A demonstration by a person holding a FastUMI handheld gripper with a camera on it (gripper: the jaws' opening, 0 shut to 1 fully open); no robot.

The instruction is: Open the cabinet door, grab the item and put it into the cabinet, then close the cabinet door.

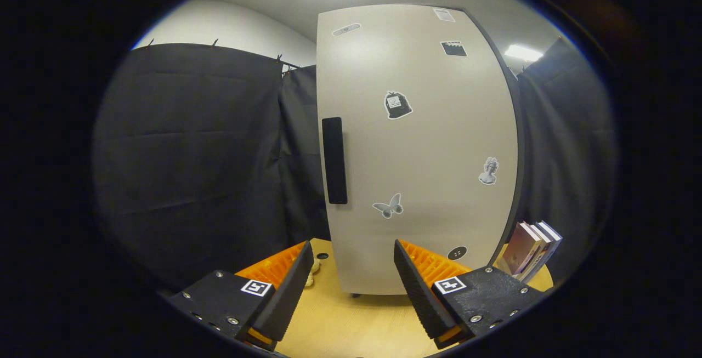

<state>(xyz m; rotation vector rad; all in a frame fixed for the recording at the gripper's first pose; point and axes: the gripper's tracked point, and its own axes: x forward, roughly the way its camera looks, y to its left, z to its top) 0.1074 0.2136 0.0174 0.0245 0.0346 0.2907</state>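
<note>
— While my gripper (352, 256) hangs low over the pale wooden tabletop (351, 325), what do you make of the scene?

— Your two fingers are spread wide with nothing between them, and the tall off-white cabinet (417, 144) stands just ahead of them on the table.

— Yes, my tongs are wide and hold nothing. The cabinet's door looks closed to me, flat across the whole front. The long black handle (334, 160) runs upright near its left side, above and beyond my left finger (288, 287).

— And the stickers on the door?

— A grey butterfly sticker (389, 206) sits low, just above the gap between my fingers. A dark bag-shaped sticker (397, 105) is higher up, and a small white bust sticker (488, 171) is toward the right side. A round black sticker (457, 253) sits near the bottom, just past my right finger (419, 287).

— Where is the item to put away?

— A small cream-coloured object (312, 273) lies on the table beside my left finger, near the cabinet's lower left corner; I cannot tell what it is. A few upright books (531, 249) lean together on the table to the right of the cabinet, beyond my right finger.

— And behind it all?

— Black cloth (192, 155) hangs on both sides.
</note>
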